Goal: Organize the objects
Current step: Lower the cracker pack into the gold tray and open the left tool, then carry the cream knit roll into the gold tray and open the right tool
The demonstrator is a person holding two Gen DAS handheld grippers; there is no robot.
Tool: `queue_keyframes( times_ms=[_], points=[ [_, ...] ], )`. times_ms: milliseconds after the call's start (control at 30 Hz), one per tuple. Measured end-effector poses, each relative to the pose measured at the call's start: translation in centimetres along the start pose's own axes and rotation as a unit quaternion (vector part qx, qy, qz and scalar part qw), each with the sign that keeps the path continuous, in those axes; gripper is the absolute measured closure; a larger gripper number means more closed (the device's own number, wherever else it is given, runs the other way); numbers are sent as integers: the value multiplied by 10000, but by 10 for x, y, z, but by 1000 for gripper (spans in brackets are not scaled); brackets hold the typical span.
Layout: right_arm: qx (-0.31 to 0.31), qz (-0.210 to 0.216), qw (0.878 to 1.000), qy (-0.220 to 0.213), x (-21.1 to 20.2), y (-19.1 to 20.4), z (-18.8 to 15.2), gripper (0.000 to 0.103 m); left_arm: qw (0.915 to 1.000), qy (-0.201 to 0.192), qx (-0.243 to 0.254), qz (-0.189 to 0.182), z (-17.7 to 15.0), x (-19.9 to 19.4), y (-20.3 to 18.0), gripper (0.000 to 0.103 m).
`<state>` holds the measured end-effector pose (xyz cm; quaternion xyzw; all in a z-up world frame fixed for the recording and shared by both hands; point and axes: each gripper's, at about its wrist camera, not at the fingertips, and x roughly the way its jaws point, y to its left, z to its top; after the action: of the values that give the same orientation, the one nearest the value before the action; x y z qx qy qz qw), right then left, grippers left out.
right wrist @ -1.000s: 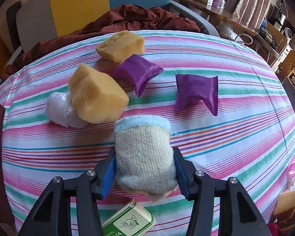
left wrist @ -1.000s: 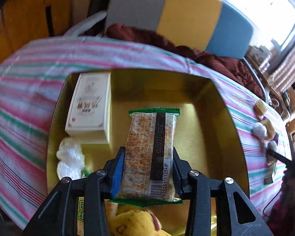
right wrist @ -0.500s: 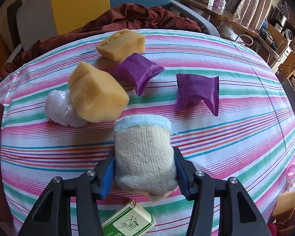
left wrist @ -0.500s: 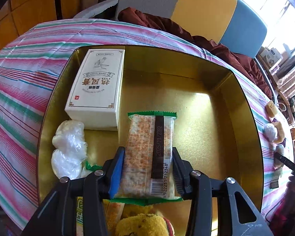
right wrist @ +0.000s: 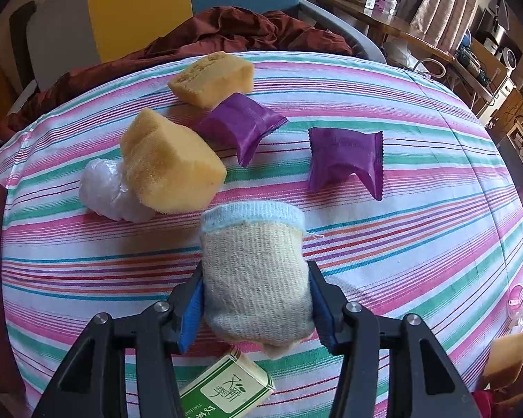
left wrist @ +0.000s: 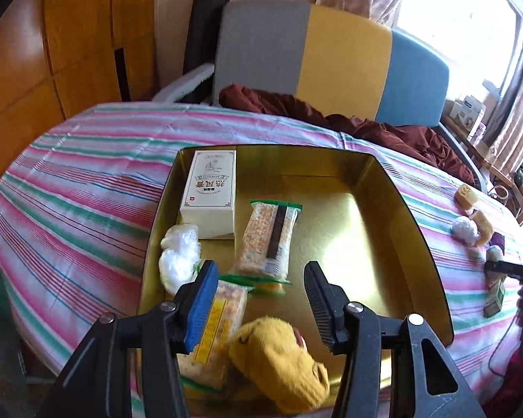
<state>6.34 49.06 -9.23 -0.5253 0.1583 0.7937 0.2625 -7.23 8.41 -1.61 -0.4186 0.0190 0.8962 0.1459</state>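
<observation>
The left hand-held gripper (left wrist: 261, 299) has just been opening; its jaws stand apart with nothing between them, above the gold tray (left wrist: 394, 205), where the cracker packet (left wrist: 268, 240) lies beside a white box (left wrist: 211, 191). The right hand-held gripper (right wrist: 256, 308) is clamped on a knitted sock (right wrist: 254, 271) above the striped worktop (right wrist: 418, 244).

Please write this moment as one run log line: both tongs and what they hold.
left tongs: open, jaws just opened, cracker pack lying free in gold tray | right tongs: shut on beige sock
</observation>
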Motion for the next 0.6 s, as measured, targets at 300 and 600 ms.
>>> queue_keyframes(
  times_ms=[300, 600],
  points=[
    [71, -142, 9999, 19, -3, -3, -6, 50, 9984, -457, 318, 76, -20, -34, -8, 51],
    [-52, -318, 9995, -34, -3, 3, -9, 50, 9978, -617, 239, 67, -33, -49, -1, 51]
  ],
)
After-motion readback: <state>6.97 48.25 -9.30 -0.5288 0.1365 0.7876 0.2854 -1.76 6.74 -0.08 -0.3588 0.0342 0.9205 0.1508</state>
